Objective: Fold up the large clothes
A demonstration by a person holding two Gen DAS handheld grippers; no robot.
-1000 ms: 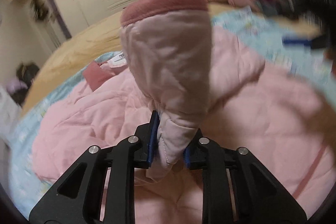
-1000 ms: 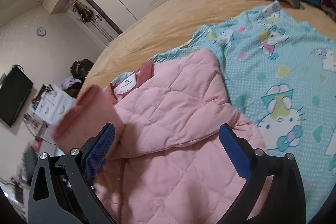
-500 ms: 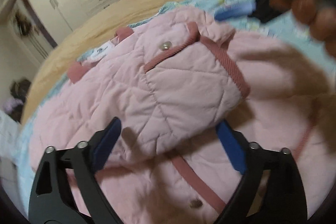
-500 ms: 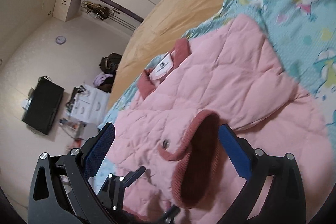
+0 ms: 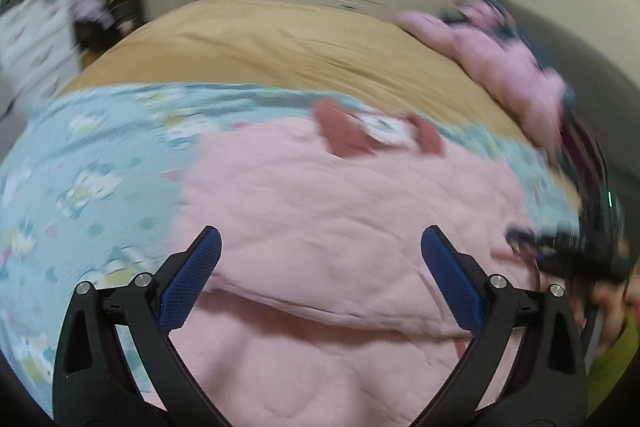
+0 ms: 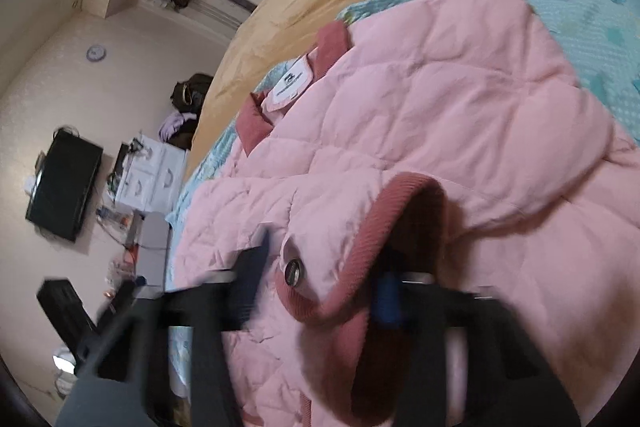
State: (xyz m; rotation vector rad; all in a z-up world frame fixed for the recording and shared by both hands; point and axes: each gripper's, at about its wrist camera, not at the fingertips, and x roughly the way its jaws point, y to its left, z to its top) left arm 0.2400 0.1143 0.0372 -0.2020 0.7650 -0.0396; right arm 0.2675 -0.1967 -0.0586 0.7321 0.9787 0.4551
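Pink quilted jacket (image 5: 332,211) with dark-rose ribbed trim lies spread on the turquoise cartoon-print sheet (image 5: 80,163) over my tan bed cover (image 5: 280,47). My left tongs (image 5: 320,259) gape wide above it, holding nothing; my right tongs (image 6: 324,291), blurred, straddle the sleeve's ribbed cuff (image 6: 360,247), grip unclear.

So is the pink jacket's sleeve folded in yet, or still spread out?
Folded in. The sleeve lies across the jacket front, its dark-pink cuff on the body beside a snap button.
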